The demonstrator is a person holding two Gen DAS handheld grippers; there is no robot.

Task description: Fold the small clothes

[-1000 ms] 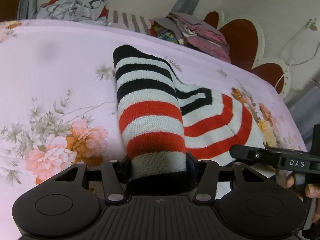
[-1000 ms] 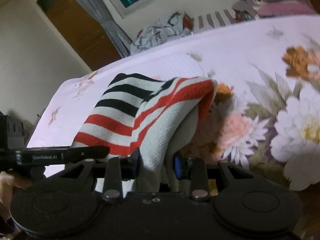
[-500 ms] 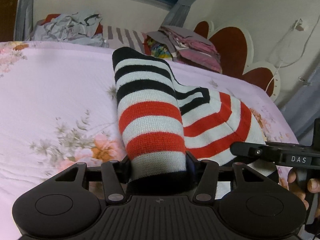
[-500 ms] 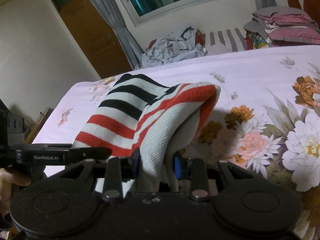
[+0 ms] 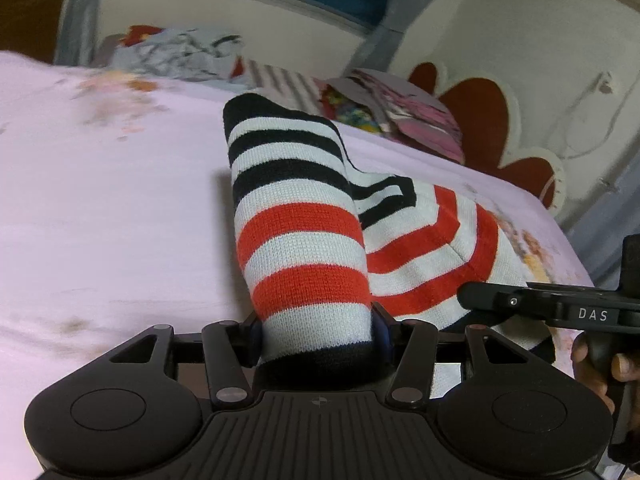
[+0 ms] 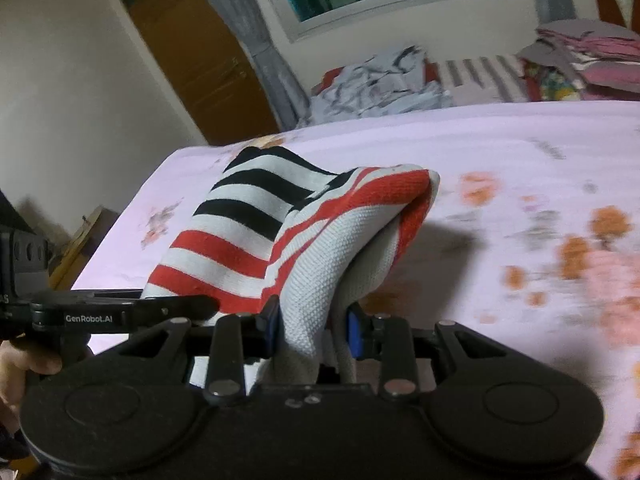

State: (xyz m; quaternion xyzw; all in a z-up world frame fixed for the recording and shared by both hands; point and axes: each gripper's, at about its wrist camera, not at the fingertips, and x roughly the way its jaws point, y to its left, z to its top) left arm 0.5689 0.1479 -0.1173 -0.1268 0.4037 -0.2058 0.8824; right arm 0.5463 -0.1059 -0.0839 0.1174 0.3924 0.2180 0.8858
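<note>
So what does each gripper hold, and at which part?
Both hold the striped knit garment: left gripper at its black-edged end, right gripper at a white fold.

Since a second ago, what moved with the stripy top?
Both hand-held grippers, left and right, lifted the striped knit garment higher off the flowered bed sheet; more wall and window now show. No grip changed: both stay clamped on the garment, still draped the same way.

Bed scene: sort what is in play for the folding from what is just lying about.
In play:
- striped knit garment, pinched at two spots
- left gripper, shut on it
- right gripper, shut on it
- floral bedsheet, the work surface

Lying about:
- crumpled grey clothes
- pink folded stack
- striped pillow
</note>
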